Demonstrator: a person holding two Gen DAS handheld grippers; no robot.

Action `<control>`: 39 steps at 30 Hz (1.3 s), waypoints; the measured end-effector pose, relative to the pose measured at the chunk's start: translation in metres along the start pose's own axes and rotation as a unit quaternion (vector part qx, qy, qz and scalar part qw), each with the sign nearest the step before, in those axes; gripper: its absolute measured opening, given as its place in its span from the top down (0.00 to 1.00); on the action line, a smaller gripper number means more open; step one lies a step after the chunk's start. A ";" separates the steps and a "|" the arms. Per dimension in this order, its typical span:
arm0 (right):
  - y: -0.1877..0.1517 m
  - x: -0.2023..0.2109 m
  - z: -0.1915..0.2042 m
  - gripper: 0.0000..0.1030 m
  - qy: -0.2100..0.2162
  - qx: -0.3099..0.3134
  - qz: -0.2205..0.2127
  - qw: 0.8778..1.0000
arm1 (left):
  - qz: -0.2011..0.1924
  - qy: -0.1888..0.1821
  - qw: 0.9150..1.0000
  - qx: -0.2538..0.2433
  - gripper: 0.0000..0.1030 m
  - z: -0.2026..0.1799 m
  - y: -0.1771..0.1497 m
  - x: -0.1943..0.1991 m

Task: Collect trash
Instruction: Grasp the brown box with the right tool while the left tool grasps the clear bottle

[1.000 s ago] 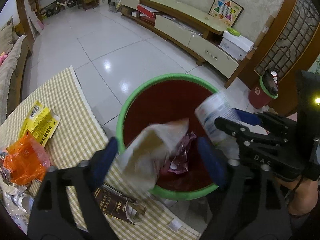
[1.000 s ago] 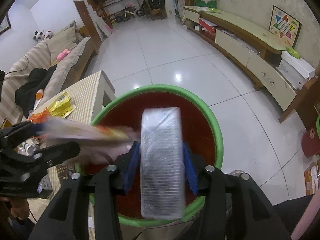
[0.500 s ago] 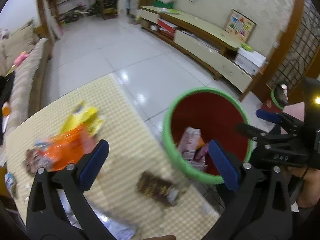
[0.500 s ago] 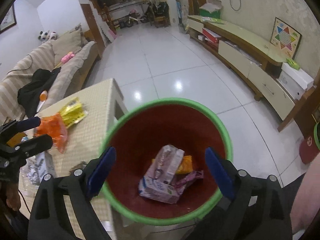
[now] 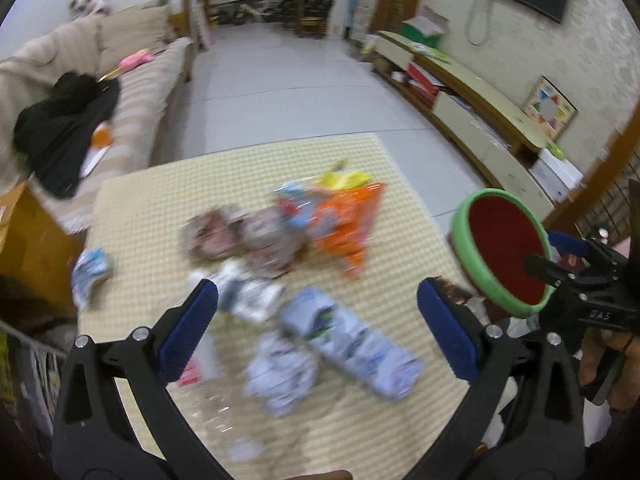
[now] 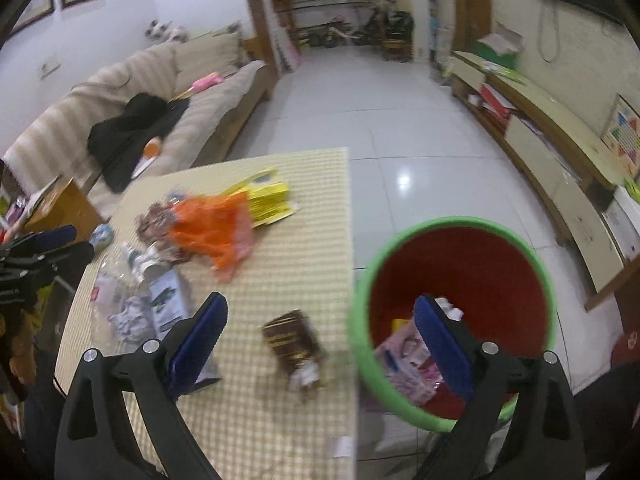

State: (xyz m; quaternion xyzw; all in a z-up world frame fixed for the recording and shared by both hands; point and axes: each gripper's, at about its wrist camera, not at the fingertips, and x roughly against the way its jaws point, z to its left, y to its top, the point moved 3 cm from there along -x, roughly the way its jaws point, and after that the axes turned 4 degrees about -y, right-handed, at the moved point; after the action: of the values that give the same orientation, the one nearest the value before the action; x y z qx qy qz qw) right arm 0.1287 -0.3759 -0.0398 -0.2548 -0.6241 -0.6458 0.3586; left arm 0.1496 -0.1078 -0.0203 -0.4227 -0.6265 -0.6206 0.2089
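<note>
The tabletop (image 6: 304, 216), under a checked yellow cloth, carries a scatter of trash just beside the green-rimmed bin (image 6: 452, 320), which stands at its edge and already holds a pink pack and other scraps. Farthest from the bin lie blurred white and blue wrappers (image 5: 348, 340); between those and the bin, an orange bag (image 6: 212, 228) rests against a yellow packet (image 6: 268, 198). Nearest the bin lies a small dark brown packet (image 6: 292, 342).

By my reading, a drop into the bin is finished and the step in hand is the reach for more litter. The next move calls for each tool to settle over one piece and close on it: the brown packet for the right, the pale wrappers for the left.

The left gripper (image 5: 318, 320) has its jaws spread wide and empty above the wrappers. The right gripper (image 6: 320, 330) has just been opening; its jaws stand wide with nothing held, straddling the brown packet and the bin rim
</note>
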 end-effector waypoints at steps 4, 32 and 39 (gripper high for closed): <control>-0.003 -0.011 0.033 0.12 0.003 0.035 0.014 0.999 | 0.001 0.019 0.999 0.033 0.05 0.041 -0.020 0.012; -0.040 -0.096 0.052 0.12 -0.013 0.106 0.106 0.989 | 0.061 0.040 0.987 0.144 0.05 0.100 -0.077 -0.040; -0.041 -0.110 0.051 0.13 -0.007 0.111 0.115 0.987 | 0.073 0.052 0.985 0.149 0.05 0.106 -0.077 -0.054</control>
State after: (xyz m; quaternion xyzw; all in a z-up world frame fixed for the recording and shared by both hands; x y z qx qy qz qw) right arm 0.1576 -0.3106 -0.1460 -0.2881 -0.6612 -0.5248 0.4521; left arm 0.1468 -0.0114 -0.1244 -0.3985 -0.6678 -0.5247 0.3463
